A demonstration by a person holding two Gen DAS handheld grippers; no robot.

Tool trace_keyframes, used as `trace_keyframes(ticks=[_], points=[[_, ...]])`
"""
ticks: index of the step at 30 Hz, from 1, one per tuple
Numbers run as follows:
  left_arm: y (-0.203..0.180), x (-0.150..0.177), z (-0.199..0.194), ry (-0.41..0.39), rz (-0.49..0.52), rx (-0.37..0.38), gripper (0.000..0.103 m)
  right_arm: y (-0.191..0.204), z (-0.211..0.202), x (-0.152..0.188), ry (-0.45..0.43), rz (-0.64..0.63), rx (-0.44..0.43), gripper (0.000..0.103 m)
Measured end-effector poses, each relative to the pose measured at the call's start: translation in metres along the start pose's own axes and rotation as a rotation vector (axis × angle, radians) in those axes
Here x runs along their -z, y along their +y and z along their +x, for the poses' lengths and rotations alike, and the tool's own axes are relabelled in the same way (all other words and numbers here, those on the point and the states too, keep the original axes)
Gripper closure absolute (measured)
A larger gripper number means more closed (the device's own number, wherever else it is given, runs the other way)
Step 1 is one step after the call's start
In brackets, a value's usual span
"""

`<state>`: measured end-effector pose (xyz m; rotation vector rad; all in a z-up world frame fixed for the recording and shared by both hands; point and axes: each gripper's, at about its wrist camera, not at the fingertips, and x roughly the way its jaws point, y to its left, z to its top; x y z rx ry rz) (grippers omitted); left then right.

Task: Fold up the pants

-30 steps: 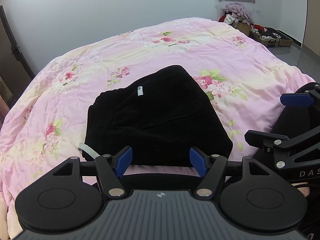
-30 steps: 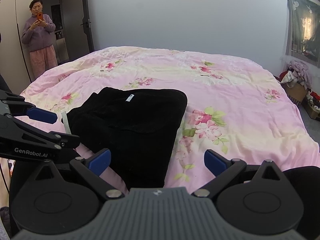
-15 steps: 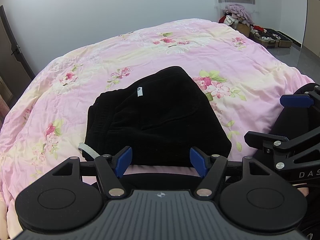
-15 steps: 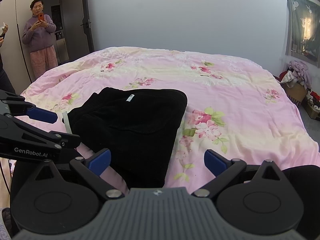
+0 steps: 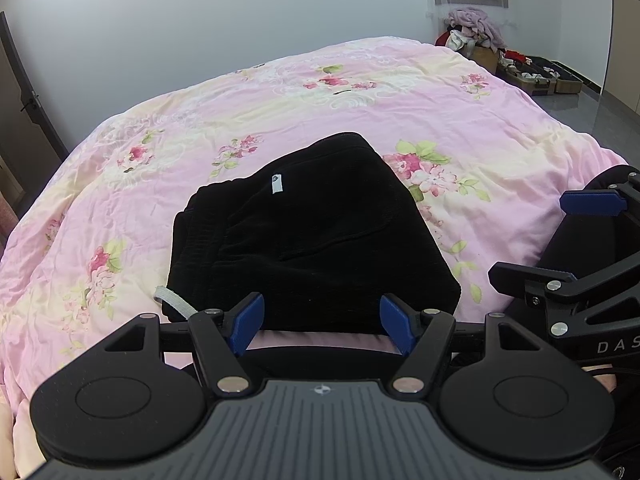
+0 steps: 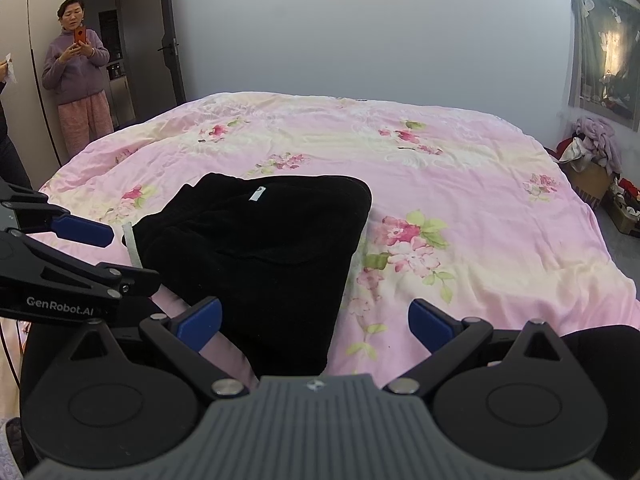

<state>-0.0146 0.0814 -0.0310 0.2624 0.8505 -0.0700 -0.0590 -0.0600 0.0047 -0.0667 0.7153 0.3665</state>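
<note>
Black pants lie folded into a compact bundle on the pink floral bedspread, with a white label on top and a grey drawstring sticking out at the near left. They also show in the right wrist view. My left gripper is open and empty, just short of the bundle's near edge. My right gripper is open and empty, at the bundle's near right corner. Each gripper appears in the other's view: the right gripper, the left gripper.
The bed fills most of both views. A person in a purple top stands by the door at the far left holding a phone. A clothes pile and boxes sit on the floor at the far right.
Both grippers have drawn back slightly from the pants. The pants have not moved.
</note>
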Motion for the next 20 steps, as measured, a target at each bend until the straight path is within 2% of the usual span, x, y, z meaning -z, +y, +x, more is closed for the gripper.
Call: trace_keyframes(ticks=[20], points=[[-0.0017, 0.0000, -0.0015, -0.016, -0.013, 0.010, 0.025, 0.0006, 0.0003, -0.0004, 0.012, 0.012, 0.015, 0.007]])
